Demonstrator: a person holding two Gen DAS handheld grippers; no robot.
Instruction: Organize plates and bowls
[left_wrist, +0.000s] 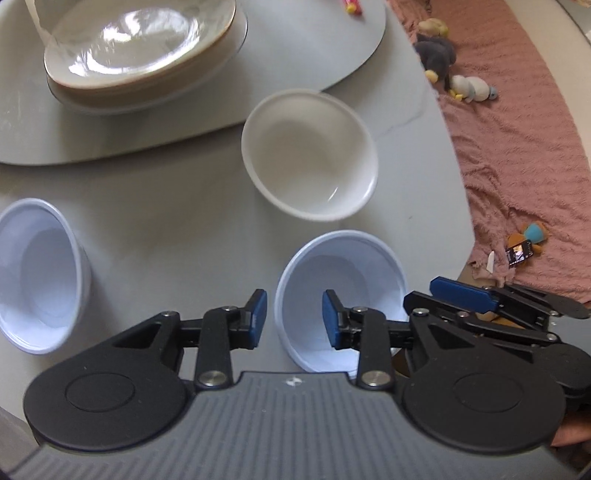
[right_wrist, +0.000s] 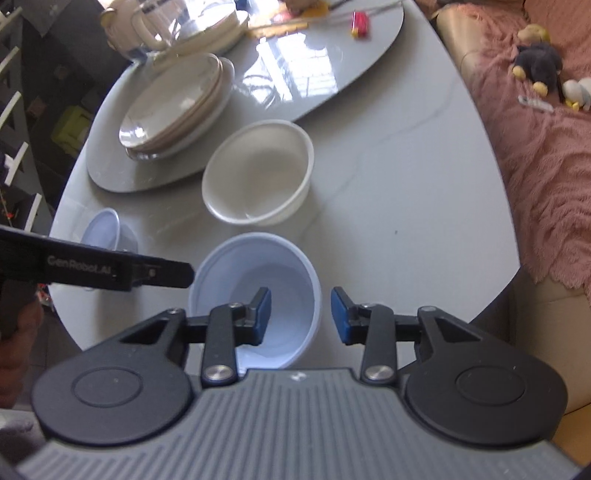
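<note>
Left wrist view: my left gripper (left_wrist: 294, 319) jaws apart, straddling near blue bowl's (left_wrist: 341, 291) left rim on counter (left_wrist: 166, 206).
Right wrist view: right gripper (right_wrist: 301, 315) jaws apart over right rim; I'd close both evenly, lift level.

Left tool (left_wrist: 294, 318), right tool (right_wrist: 301, 315): jaws parted, tilted downward.

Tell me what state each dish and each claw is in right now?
Near pale blue plastic bowl: upright, empty, both claws straddling opposite sides of its rim.
Far pale blue plastic bowl: upright, empty, untouched.
White round bowl: upright, empty.
Beige-rimmed ceramic plates: stacked on grey turntable.
Left claw: open.
Right claw: open.
</note>
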